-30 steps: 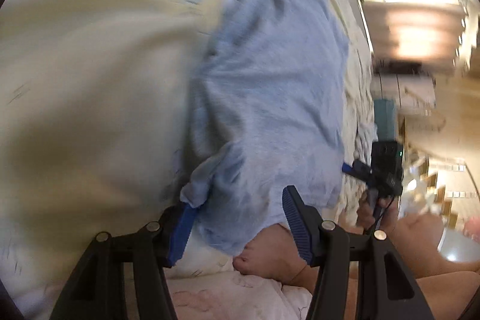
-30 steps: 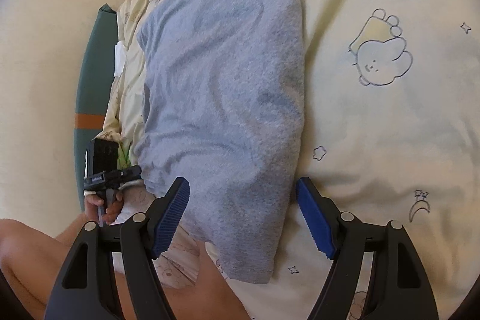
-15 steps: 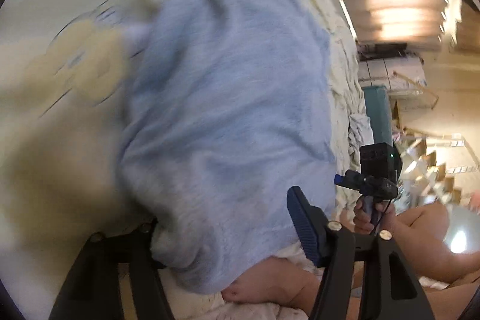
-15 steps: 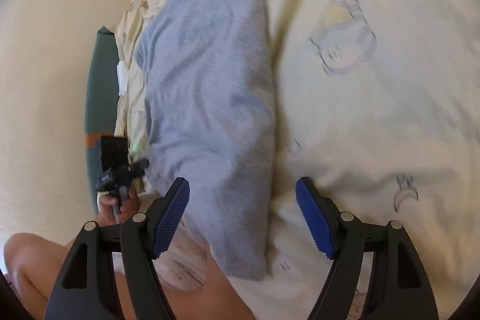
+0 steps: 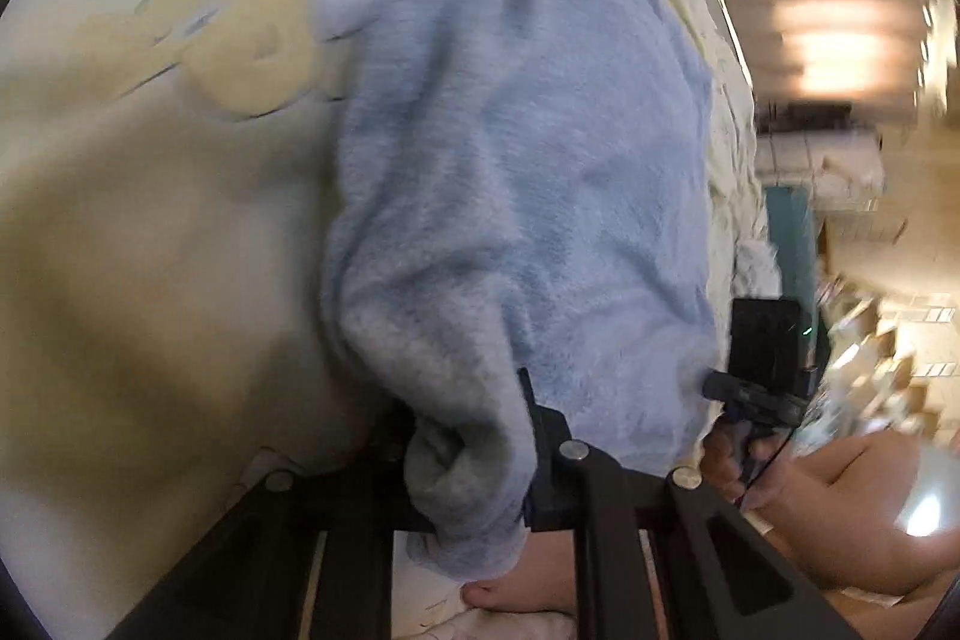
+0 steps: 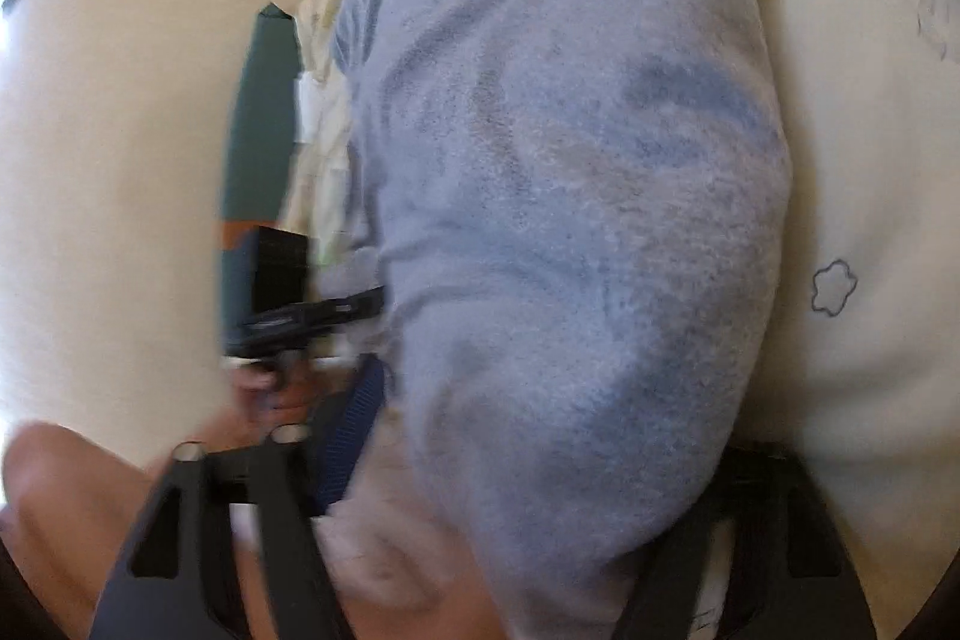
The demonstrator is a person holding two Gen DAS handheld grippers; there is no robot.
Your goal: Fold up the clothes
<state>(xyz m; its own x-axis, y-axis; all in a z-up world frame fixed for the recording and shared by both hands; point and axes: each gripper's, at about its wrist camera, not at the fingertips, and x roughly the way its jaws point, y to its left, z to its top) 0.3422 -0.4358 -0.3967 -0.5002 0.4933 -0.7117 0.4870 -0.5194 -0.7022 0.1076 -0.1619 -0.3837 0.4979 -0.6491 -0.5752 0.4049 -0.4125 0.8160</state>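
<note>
Light blue fleece garment (image 5: 528, 196) lies lengthwise on cream bedsheet (image 5: 150, 250) w/ cartoon print, running from near edge of bed away toward far end; in both wrist views it fills centre of frame. Left gripper (image 5: 468, 460): fingers pulled close together, bunched hem of garment pinched between them, fabric bulging out above and below the pinch; right-hand finger (image 5: 549, 460) shows as dark bar pressed against cloth, the other mostly hidden under the fold. Right gripper (image 6: 528, 466): garment drapes over the gap; only the left blue pad (image 6: 354, 436) is visible, touching cloth edge, other finger buried beneath fleece. Spread of the black arms looks wide, but can't tell if it is clamped on anything. Left view: right gripper's body seen from outside at garment's right side, near bed edge, held by a hand (image 5: 738, 466); bare leg (image 5: 864, 514) lower right; a foot (image 5: 522, 589) just under the hanging hem. Right view: left gripper's black body beside garment's left side, fingers of a hand (image 6: 270, 388) wrapped on its grip; bare knee (image 6: 66, 496) lower left. Teal panel w/ orange band (image 6: 258, 124) stands along bed's left side. Sheet prints: yellow bear (image 5: 240, 40) left of garment in left view; small flower outline (image 6: 834, 287) right of garment in right view. Both frames motion-blurred; room beyond bed unreadable.
</note>
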